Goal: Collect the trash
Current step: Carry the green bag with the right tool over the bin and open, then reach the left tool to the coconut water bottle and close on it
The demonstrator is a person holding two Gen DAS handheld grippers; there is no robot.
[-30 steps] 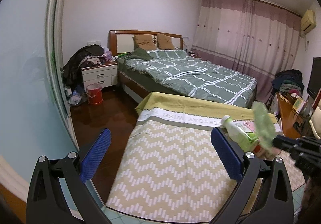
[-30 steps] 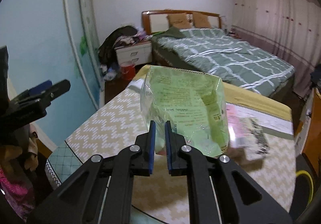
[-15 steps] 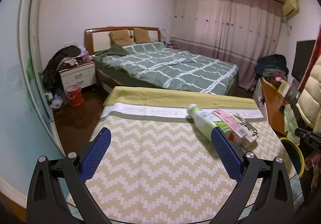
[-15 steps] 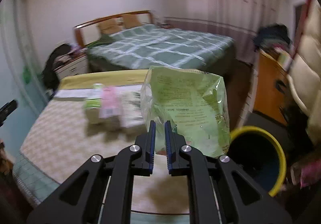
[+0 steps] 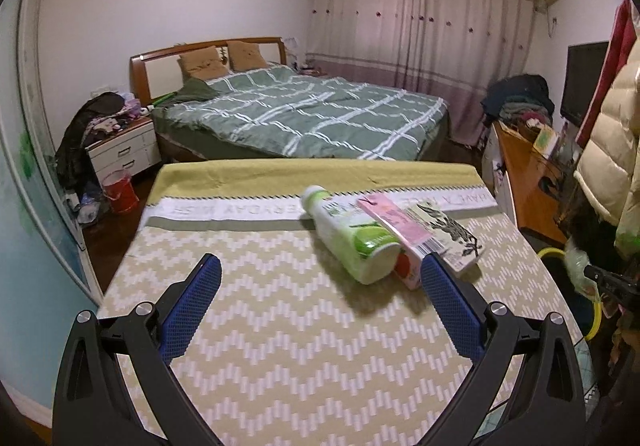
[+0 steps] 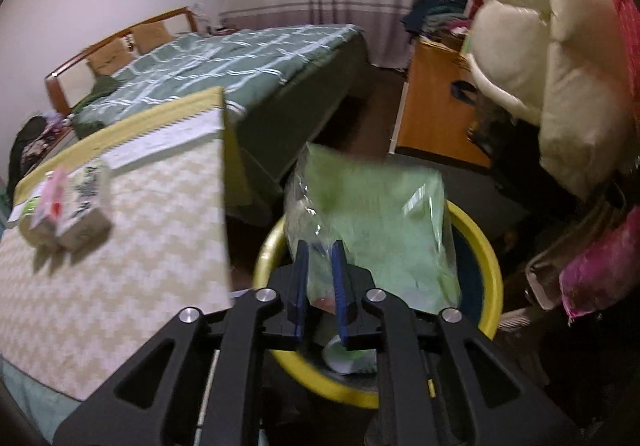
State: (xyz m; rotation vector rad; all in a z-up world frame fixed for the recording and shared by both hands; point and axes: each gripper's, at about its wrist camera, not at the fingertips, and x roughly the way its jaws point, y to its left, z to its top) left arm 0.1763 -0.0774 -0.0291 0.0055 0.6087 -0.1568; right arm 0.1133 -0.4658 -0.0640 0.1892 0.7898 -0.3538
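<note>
My right gripper (image 6: 319, 252) is shut on a green plastic bag (image 6: 384, 214) and holds it over a yellow-rimmed bin (image 6: 486, 246) right of the table. The bag is blurred. My left gripper (image 5: 320, 278) is open and empty over the table (image 5: 280, 326). Ahead of it lie a white and green bottle (image 5: 348, 238) on its side, a pink carton (image 5: 396, 230) and a patterned box (image 5: 452, 238), touching one another. The bin rim (image 5: 548, 252) and the right gripper's tip show at the right edge of the left wrist view.
A bed (image 5: 312, 118) with a green checked cover stands behind the table. A nightstand (image 5: 120, 150) and red bucket (image 5: 118, 190) are at far left. An orange desk (image 6: 436, 122) and a hanging cream jacket (image 6: 560, 66) crowd the right side near the bin.
My right gripper swung right from the table, carrying the green bag until it hangs over the yellow bin. My left gripper turned right and moved in toward the bottle and cartons, still open.
</note>
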